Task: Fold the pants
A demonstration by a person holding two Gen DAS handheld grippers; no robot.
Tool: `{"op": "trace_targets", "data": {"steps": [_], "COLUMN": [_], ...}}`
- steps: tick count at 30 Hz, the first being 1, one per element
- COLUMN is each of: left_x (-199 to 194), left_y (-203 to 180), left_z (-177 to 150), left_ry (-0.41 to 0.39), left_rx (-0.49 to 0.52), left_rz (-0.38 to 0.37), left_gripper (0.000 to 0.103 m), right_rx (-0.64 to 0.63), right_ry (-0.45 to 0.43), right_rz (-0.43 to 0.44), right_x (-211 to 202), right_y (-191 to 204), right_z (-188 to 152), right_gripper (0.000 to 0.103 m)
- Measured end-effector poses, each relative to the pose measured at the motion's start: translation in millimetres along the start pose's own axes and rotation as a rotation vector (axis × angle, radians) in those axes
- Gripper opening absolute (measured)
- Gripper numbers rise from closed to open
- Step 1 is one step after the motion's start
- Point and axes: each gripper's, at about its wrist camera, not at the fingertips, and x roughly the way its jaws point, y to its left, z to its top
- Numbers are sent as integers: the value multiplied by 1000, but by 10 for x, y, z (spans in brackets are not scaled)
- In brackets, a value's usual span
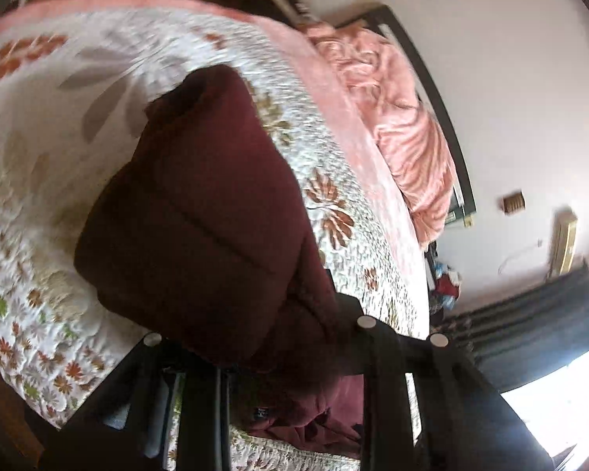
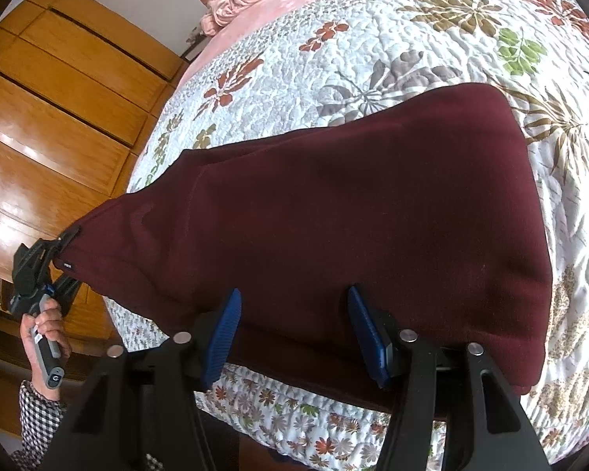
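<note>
Dark maroon pants lie spread on the floral quilt. In the right wrist view my left gripper is at the far left, off the bed's edge, shut on a corner of the pants and holding it up taut. In the left wrist view the lifted cloth drapes over that gripper and hides its fingertips; only its black fingers show. My right gripper hovers at the near edge of the pants, its blue pads wide apart and not pressing the cloth.
The quilt covers the bed, with a crumpled pink blanket at its head. A wooden wardrobe stands beside the bed. A hand in a checked sleeve holds the left gripper's handle. A dark curtain hangs by a bright window.
</note>
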Motion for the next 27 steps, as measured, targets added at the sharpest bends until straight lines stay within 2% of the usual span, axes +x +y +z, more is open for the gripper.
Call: {"op": "trace_targets", "data": {"steps": [4, 13, 17, 20, 27], "left_x": [49, 139, 212, 293, 530], "left_y": [-294, -801, -962, -1102, -1311], "left_z": [-114, -474, -610, -739, -1010], "left_ry": [7, 57, 75, 100, 165], "left_rx": [102, 316, 384, 474, 580], "left_rz": [-7, -29, -21, 10, 32], "left_gripper": [23, 23, 23, 23, 23], "right_rx": [-4, -13, 17, 27, 40], "right_ry": [-3, -109, -119, -118, -114], "right_rz": [23, -4, -7, -3, 5], "right_x": [-103, -487, -506, -498, -458], "right_y": [39, 16, -79, -128, -205], "right_z": [7, 73, 84, 72, 62], "right_gripper": [61, 64, 64, 64, 64]}}
